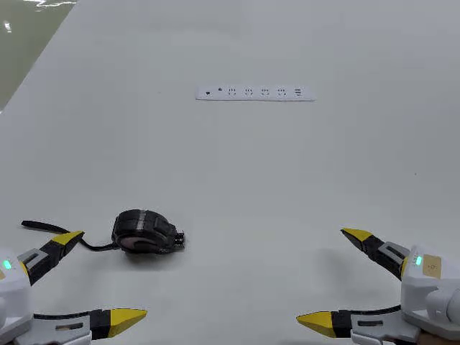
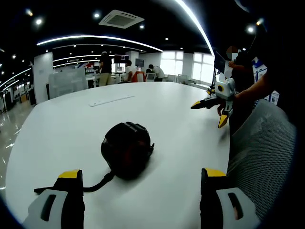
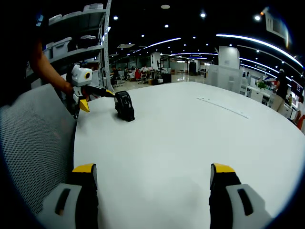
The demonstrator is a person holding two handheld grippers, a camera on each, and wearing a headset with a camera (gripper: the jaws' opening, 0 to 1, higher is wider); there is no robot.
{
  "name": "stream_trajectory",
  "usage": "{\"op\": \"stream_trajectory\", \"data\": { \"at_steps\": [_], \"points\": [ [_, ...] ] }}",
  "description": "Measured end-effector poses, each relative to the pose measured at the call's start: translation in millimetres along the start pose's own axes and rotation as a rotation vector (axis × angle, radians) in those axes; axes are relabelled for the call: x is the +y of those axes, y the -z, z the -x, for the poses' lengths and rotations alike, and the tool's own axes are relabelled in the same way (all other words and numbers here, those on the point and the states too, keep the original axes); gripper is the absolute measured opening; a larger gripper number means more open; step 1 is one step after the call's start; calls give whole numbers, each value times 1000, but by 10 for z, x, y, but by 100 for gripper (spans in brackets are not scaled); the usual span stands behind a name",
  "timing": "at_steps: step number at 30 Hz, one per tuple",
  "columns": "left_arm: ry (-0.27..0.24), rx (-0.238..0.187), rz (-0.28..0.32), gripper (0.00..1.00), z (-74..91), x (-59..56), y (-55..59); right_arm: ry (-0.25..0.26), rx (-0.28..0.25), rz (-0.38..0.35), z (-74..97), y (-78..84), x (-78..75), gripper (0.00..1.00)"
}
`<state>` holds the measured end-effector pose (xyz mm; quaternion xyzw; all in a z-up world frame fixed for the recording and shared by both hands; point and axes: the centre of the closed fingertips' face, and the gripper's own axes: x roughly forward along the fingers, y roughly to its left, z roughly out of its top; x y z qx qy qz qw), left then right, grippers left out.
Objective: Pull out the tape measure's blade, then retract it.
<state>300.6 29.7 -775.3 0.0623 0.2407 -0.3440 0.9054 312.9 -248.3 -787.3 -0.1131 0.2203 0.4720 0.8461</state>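
A wide, white table [image 1: 287, 187] stretches away from the viewer. The tape measure [image 1: 146, 232], a rounded black case, lies on its side near the front left of the table. Its blade is wound in, with a small end piece poking out at the case's right side. A thin black strap [image 1: 43, 226] trails from the case to the left. It passes right by the upper yellow tip of the left gripper [image 1: 104, 275], and whether the two touch cannot be told.

The left gripper sits at the bottom left corner with its jaws spread wide and nothing between them. In the left gripper view, the tape measure lies just ahead of the gap between those jaws, with bare table around it. The right gripper [image 1: 329, 276] sits at the bottom right corner, also spread wide and holding nothing, well apart from the tape measure. Bare table lies between them.

Farther back, near the middle of the table, lies a flat white power strip [image 1: 255, 93], well clear of both grippers. The gripper views show a grey mesh chair back [image 2: 259, 152] at the near edge of the table. Behind the table is a large office with ceiling lights, shelving [image 3: 81, 28] and people standing in the distance.
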Motion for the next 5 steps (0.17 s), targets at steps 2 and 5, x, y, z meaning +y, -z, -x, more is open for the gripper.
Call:
{"op": "stream_trajectory", "data": {
  "at_steps": [2,5],
  "points": [
    [-1,0,-4,100,2,-1,-3,1,1,-1,0,4,0,100],
    [-2,0,-4,100,3,3,-2,0,1,0,-2,9,4,100]
  ]
}}
